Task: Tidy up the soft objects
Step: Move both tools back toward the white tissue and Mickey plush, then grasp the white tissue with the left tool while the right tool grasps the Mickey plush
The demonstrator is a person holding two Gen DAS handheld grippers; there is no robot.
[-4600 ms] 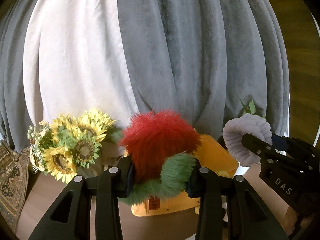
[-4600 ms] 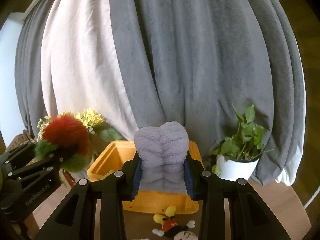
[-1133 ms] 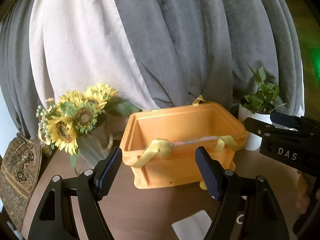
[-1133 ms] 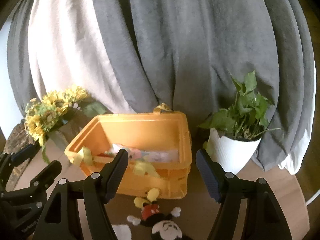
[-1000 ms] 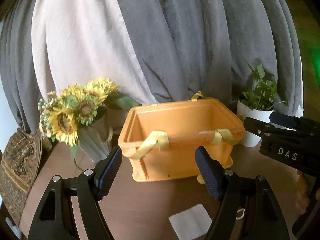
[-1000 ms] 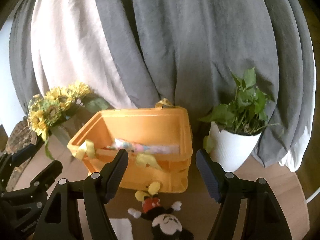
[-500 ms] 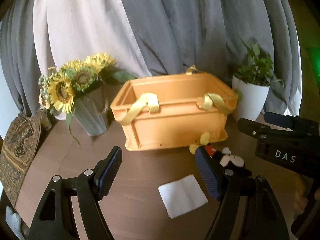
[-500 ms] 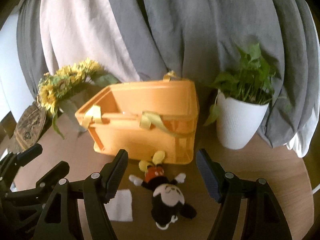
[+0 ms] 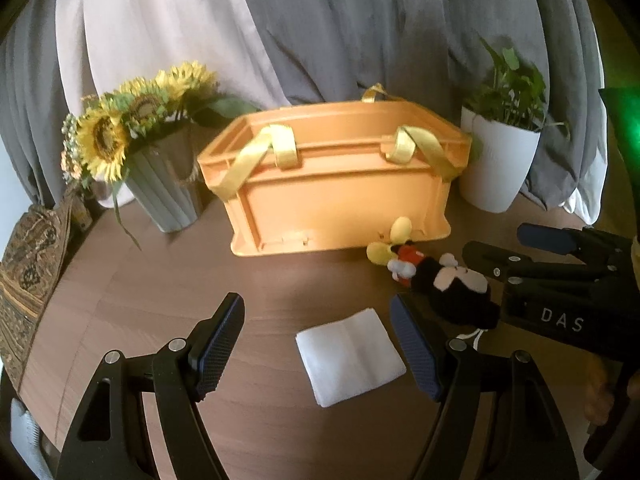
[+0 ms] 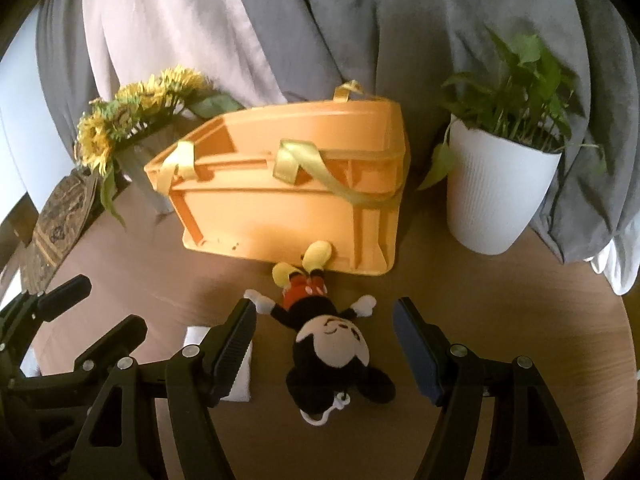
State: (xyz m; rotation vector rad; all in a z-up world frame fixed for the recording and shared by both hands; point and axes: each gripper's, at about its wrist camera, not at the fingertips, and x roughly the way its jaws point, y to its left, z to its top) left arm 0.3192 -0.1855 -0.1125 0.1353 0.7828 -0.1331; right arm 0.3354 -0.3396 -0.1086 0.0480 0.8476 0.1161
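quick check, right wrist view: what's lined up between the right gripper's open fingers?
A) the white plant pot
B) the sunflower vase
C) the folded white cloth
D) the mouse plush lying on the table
D: the mouse plush lies on the table in front of the orange crate, framed by the open right gripper; nothing is gripped.

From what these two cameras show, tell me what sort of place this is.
Probably a room in a home, or a set dressed like one. Grey and white curtains hang behind a round wooden table with a vase of sunflowers, a potted plant and an orange storage crate.
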